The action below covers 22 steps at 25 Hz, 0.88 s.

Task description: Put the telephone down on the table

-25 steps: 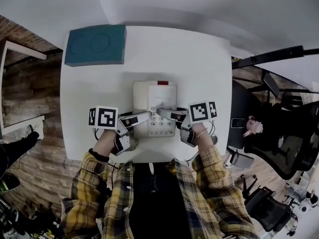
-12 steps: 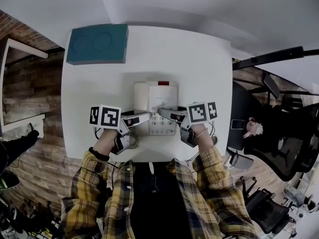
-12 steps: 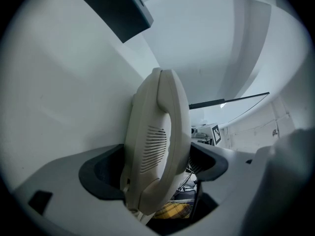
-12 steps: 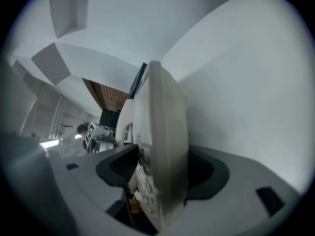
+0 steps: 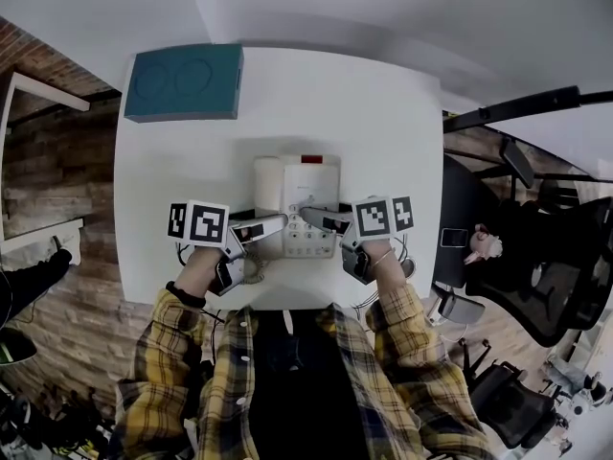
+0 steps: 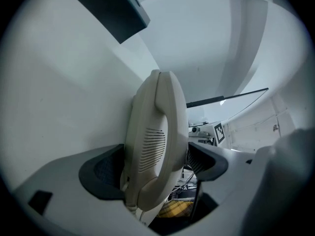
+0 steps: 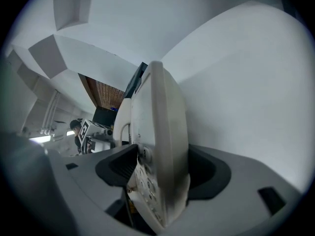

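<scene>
In the head view we see the telephone (image 5: 297,204) at mid-worktop (image 5: 383,113), its long axis running away from us and its keypad end nearest. Only the tool views show the grips. Our left tool (image 6: 156,167) is clamped on the handset (image 6: 157,127) side, and our right tool (image 7: 165,171) on the keypad edge.

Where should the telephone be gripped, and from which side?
By both side edges, one gripper from each side: left tongs across the handset on its cradle, right tongs across the thin keypad edge. The telephone is wide and flat, so probably only its edges fit between jaws, and two holds keep it level.
</scene>
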Each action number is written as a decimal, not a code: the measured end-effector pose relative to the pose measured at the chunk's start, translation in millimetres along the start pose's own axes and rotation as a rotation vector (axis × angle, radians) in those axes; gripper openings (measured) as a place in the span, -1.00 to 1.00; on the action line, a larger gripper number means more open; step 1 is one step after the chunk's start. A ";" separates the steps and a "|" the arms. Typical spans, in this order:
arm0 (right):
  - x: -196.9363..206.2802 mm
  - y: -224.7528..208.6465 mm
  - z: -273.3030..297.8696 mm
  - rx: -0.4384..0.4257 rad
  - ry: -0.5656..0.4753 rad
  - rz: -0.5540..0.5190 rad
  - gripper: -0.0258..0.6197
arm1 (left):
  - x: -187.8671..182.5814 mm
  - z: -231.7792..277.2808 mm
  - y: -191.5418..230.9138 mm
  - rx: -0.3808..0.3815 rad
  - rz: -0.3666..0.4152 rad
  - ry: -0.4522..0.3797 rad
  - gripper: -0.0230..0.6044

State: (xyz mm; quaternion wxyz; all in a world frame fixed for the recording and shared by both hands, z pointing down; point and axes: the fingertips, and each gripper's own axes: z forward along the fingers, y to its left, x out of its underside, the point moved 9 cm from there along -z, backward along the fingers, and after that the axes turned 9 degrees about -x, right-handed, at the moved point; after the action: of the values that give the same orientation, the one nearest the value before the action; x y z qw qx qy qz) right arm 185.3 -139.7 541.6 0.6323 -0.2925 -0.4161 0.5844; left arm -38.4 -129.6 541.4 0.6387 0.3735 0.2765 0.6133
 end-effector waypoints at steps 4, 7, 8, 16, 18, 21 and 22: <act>0.7 1.8 -0.4 0.042 -0.001 -0.023 -0.02 | 1.0 -0.1 -2.1 -0.036 0.032 0.006 0.38; 1.3 2.1 -1.2 0.069 -0.003 -0.034 -0.01 | 1.3 -2.9 -0.1 -0.047 0.028 -0.003 0.38; 1.2 2.3 -1.5 0.077 -0.003 -0.036 -0.01 | 1.4 -4.0 0.5 -0.048 0.026 -0.006 0.38; 1.5 3.0 -4.0 0.143 -0.007 -0.055 0.01 | 3.2 -5.1 -0.3 -0.058 0.029 -0.009 0.38; 0.1 3.6 -7.4 0.185 -0.008 -0.082 0.00 | 3.3 -5.9 -0.4 -0.055 0.030 -0.011 0.38; -3.2 5.1 -12.7 0.205 -0.012 -0.098 0.00 | 3.0 -7.3 0.2 -0.058 0.033 -0.018 0.38; -3.7 5.2 -13.8 0.205 -0.010 -0.100 0.00 | 3.0 -7.4 0.1 -0.060 0.034 -0.020 0.38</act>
State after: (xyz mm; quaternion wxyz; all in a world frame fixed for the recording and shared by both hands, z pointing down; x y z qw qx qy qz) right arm 194.8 -141.0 529.8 0.6852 -0.2020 -0.3714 0.5931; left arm -44.2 -125.6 537.6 0.6417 0.3649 0.2450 0.6285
